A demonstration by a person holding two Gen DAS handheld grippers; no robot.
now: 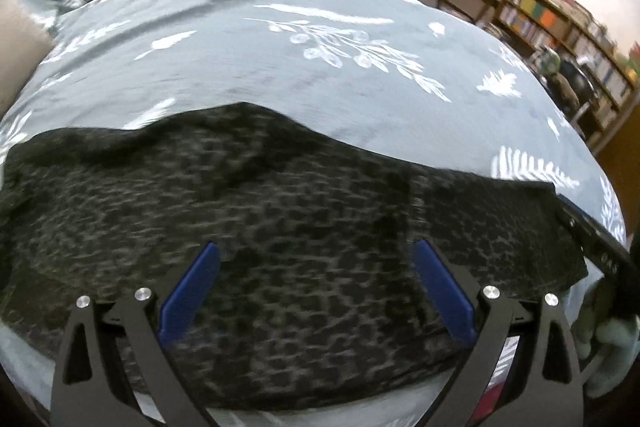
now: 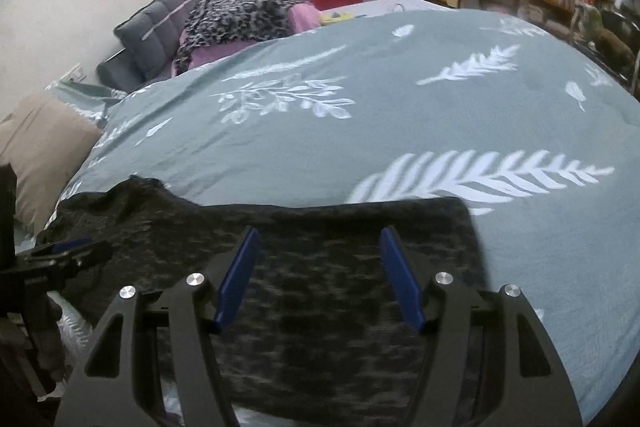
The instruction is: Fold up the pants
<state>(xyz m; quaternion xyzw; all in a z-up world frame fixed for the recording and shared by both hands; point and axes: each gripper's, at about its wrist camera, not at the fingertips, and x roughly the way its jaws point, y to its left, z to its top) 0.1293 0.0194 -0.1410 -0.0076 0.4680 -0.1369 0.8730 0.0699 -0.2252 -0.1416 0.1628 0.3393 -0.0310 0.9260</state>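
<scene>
Dark leopard-print pants (image 1: pixel 280 211) lie flat along the near edge of a grey-green bedspread (image 1: pixel 248 67). My left gripper (image 1: pixel 316 255) hovers over them, blue pads wide apart, nothing pinched between them. In the right wrist view the same pants (image 2: pixel 320 307) fill the foreground with a straight far edge. My right gripper (image 2: pixel 318 243) is open above them, holding nothing. The left gripper (image 2: pixel 76 251) shows at the left edge of that view, over the pants' rumpled end. The picture is motion-blurred.
A stack of folded clothes, leopard print over pink (image 2: pixel 244 19), sits at the far end of the bed by a dark cushion (image 2: pixel 156 27). A beige pillow (image 2: pixel 44 151) lies at left. Bookshelves (image 1: pixel 560 27) and a desk stand at right.
</scene>
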